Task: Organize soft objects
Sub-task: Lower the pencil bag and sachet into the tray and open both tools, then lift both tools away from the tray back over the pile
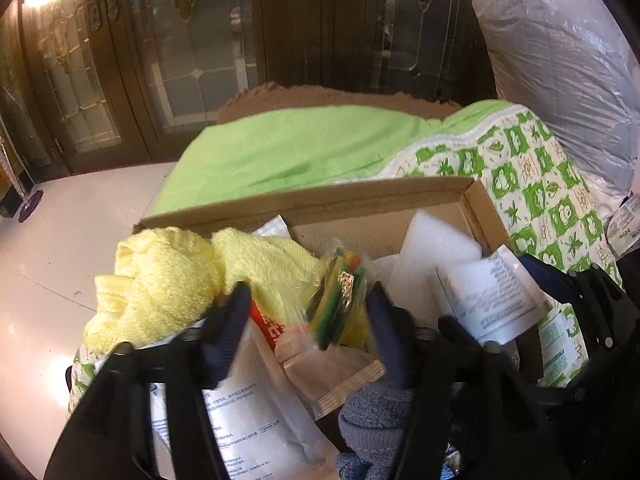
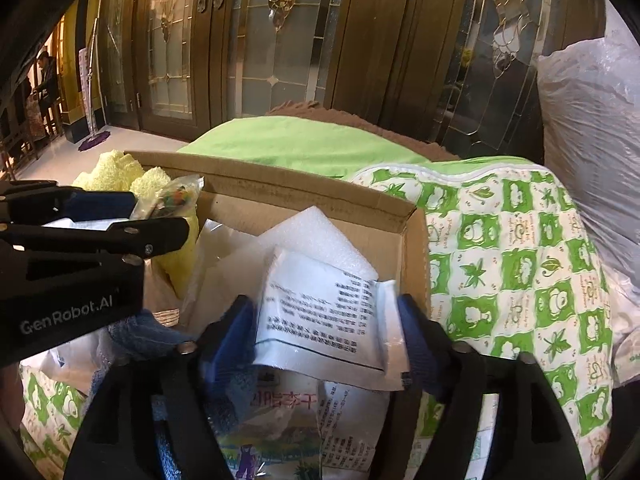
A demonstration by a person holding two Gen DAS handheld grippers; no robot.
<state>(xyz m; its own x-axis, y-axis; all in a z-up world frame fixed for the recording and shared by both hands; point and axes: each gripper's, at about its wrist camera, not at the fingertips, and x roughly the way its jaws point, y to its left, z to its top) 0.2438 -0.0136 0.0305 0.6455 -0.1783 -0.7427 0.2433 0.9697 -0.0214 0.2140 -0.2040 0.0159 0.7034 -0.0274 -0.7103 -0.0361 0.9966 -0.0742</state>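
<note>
1. Cardboard box [image 2: 320,196]: one.
2. Yellow towel [image 1: 160,284]: one.
3. White foam blocks [image 1: 436,240]: one visible.
4. Clear packet of coloured items [image 1: 340,304]: one.
5. White printed pouches [image 2: 332,312]: at least three.
6. Green patterned quilt [image 2: 512,264]: one.
7. Large plastic bag [image 1: 560,80]: one.
8. Hand-held grippers: two, left hand-held gripper [image 1: 308,300] and right hand-held gripper [image 2: 324,312].

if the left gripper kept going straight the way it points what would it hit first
Most likely the clear bag of colourful bits lying between the open left gripper, with the yellow towel just left of it; depth is hard to judge.
</note>
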